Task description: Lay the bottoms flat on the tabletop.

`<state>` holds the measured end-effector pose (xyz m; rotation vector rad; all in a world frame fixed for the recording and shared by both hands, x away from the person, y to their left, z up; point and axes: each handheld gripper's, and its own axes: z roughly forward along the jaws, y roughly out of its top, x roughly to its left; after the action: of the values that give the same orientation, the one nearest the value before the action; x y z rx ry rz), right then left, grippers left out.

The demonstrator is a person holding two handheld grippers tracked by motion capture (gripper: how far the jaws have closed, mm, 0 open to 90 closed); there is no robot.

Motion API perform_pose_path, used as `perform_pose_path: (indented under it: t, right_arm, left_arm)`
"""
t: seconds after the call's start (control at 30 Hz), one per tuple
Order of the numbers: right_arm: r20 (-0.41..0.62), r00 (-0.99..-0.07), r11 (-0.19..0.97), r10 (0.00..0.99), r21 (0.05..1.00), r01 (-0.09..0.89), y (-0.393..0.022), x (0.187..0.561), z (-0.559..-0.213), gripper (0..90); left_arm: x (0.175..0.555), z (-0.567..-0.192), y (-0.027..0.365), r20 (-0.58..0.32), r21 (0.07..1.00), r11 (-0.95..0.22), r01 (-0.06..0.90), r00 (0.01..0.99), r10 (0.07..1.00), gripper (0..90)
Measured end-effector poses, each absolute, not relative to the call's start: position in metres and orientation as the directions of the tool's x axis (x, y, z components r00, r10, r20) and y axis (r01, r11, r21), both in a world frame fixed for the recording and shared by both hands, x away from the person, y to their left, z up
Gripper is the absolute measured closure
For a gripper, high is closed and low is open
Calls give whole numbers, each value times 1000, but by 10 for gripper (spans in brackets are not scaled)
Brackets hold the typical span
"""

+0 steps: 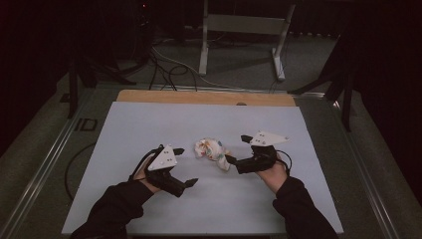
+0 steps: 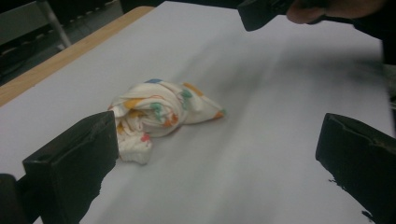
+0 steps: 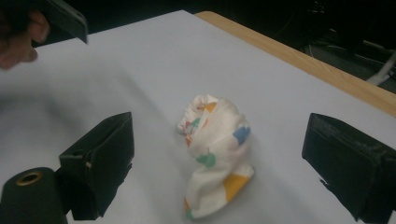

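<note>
A crumpled white cloth with coloured patches lies near the middle of the table, on the pale sheet that covers it. It rests flat on the sheet, bunched into a loose lump, with orange, green and blue spots showing in its folds.

My left gripper sits to the left of the cloth and a little nearer to me. Its jaws are spread wide and hold nothing. In the left gripper view the cloth lies ahead between the two jaws, closer to the left one, whose tip overlaps the cloth's near edge in that picture; I cannot tell whether it touches.

My right gripper is on the right side of the cloth, just beside it. Its jaws are also wide apart and empty. From above, the nearer jaw tip comes right up against the cloth's right end, and the farther tip stands clear of it. In the right gripper view the cloth lies between the jaws, apart from both, with its long side running away from the camera.

Both my hands grip the handles from the near side, sleeves dark. A strip of bare wood shows along the table's far edge, beyond the sheet.
</note>
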<state>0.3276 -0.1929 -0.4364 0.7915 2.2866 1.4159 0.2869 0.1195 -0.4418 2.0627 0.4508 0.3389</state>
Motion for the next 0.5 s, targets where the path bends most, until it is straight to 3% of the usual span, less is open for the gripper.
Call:
perform_pose_path:
  t: [0.2, 0.3, 0.37, 0.5]
  right_arm:
    - [67, -755, 301, 653, 891, 339, -185, 342, -445, 93]
    - [76, -737, 306, 672, 878, 369, -178, 347, -452, 99]
    - [76, -732, 312, 677, 871, 380, -175, 349, -457, 183]
    - [118, -711, 283, 694, 862, 419, -171, 356, -465, 263]
  left_arm:
    - [303, -458, 104, 89, 852, -493, 176, 880, 467, 1]
    - [316, -468, 95, 63, 830, -502, 242, 855, 516, 5]
    - [318, -470, 94, 50, 831, -493, 258, 848, 527, 25]
    - [331, -479, 85, 40, 822, -499, 274, 846, 531, 63]
